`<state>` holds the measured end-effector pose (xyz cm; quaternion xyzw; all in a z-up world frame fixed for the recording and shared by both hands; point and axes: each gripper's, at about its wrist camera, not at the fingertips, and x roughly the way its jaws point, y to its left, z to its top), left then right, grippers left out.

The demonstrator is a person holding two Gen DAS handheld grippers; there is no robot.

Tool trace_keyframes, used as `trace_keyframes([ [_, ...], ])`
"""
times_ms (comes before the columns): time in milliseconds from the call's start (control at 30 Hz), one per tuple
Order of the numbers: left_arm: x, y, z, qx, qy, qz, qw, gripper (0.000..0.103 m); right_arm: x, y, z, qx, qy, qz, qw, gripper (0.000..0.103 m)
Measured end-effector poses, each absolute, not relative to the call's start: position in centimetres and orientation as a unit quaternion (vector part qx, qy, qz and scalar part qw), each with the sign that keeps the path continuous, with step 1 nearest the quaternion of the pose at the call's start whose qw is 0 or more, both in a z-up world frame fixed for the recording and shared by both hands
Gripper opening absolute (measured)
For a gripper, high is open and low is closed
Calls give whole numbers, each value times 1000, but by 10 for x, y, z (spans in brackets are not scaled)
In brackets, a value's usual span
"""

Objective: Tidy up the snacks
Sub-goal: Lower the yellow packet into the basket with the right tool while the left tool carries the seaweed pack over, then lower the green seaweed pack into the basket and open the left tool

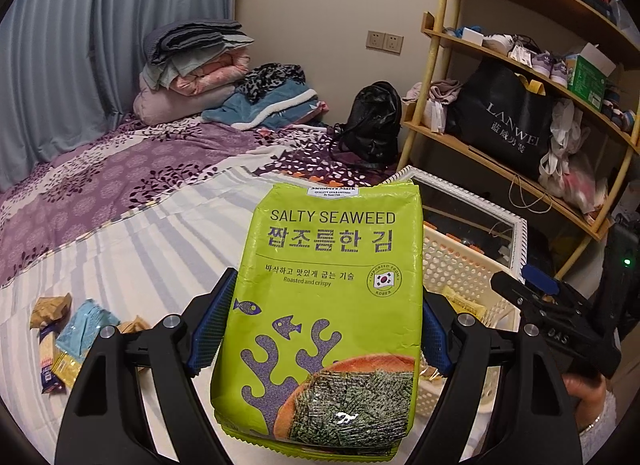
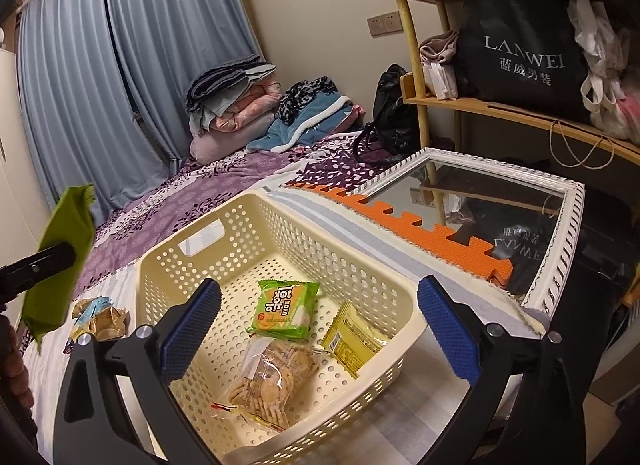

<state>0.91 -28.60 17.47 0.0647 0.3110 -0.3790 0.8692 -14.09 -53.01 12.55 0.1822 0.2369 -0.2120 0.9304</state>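
So the left tongs (image 1: 326,339) are pinching a big green seaweed bag (image 1: 332,305) by its sides, holding it upright over the striped bed (image 1: 132,249), just beside the cream basket (image 2: 280,233). The right tongs (image 2: 320,329) are spread wide with nothing between them, hovering over the basket, where a green snack pack (image 2: 285,308), a yellow packet (image 2: 352,343) and a clear cracker bag (image 2: 268,381) lie. A few loose snacks (image 1: 64,341) sit on the bed off to the left.

Lighting: dim, warm indoor light from above; soft shadows inside the cream perforated plastic basket (image 2: 280,249). Glare: small white glint low on the glossy green seaweed packet (image 1: 332,305). Distortion: strong fisheye bending, black vignetted corners. Focus: mostly sharp; packet edge blurred at far left in the right view.
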Motion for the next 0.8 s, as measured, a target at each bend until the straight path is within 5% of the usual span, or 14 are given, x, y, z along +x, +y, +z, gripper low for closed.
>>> trace_keyframes([
  [800,19,-365,154,113,300,-397,860,82,-142,-537,124,192,239,-215,927,98],
])
